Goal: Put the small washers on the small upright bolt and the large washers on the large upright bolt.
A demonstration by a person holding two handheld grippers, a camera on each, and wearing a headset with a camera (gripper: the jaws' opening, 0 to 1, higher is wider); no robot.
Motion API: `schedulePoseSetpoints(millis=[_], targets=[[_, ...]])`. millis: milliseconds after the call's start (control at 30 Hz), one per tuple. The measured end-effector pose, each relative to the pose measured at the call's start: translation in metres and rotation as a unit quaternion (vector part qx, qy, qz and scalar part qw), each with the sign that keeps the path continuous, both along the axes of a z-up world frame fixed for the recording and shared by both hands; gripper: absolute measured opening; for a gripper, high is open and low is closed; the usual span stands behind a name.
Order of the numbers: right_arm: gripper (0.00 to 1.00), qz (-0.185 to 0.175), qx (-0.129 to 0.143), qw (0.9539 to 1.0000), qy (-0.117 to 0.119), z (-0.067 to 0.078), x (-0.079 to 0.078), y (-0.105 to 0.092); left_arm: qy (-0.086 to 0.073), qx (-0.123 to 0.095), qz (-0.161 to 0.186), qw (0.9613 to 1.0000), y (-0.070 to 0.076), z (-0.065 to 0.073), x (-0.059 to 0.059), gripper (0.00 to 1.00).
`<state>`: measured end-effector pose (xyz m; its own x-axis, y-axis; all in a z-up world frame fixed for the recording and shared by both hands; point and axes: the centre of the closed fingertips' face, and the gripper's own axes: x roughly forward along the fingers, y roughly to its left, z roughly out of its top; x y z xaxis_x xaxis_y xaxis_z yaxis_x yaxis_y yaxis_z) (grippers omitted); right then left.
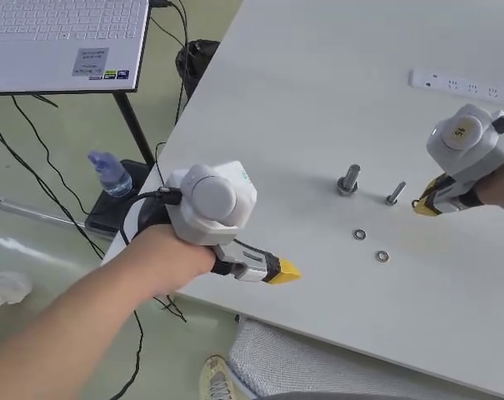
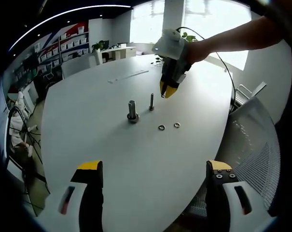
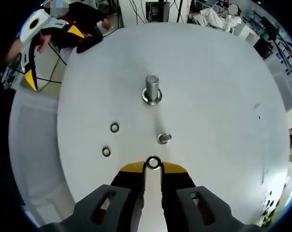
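On the white table (image 1: 301, 92) a large bolt (image 1: 348, 179) stands upright, with a small bolt (image 1: 395, 193) just to its right. Two loose washers (image 1: 360, 235) (image 1: 382, 256) lie flat in front of them. My right gripper (image 3: 153, 166) is shut on a washer (image 3: 153, 163) at its yellow tips, held a little short of the small bolt (image 3: 164, 138), with the large bolt (image 3: 152, 89) farther on. My left gripper (image 2: 154, 166) stands wide open near the table's front edge, nothing between its fingers; both bolts (image 2: 132, 111) (image 2: 151, 101) lie well ahead of it.
A white power strip (image 1: 460, 86) lies at the table's far right. Off the table's left edge are a laptop (image 1: 60, 42) on a stand, cables, and a water bottle (image 1: 110, 173) on the floor. A mesh chair (image 1: 318, 367) sits below the front edge.
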<state>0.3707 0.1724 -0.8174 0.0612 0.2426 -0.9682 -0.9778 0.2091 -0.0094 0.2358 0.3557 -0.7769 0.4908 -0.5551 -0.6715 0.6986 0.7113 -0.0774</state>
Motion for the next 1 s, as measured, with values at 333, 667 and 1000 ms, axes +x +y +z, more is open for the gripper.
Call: schedulePoseSetpoints(millis=[333, 667, 1000], targets=[[0.12, 0.004, 0.006, 1.0000, -0.005, 0.009, 0.014, 0.009, 0.002, -0.001, -0.002, 1.0000, -0.003, -0.001, 0.001, 0.86], [0.12, 0.010, 0.014, 0.9998, -0.007, 0.011, 0.020, 0.017, 0.003, -0.001, 0.002, 1.0000, -0.002, -0.002, 0.001, 0.86], [0.12, 0.015, 0.020, 0.9997, -0.004, 0.010, 0.024, 0.024, 0.003, -0.005, 0.001, 1.0000, -0.004, -0.001, -0.001, 0.86]])
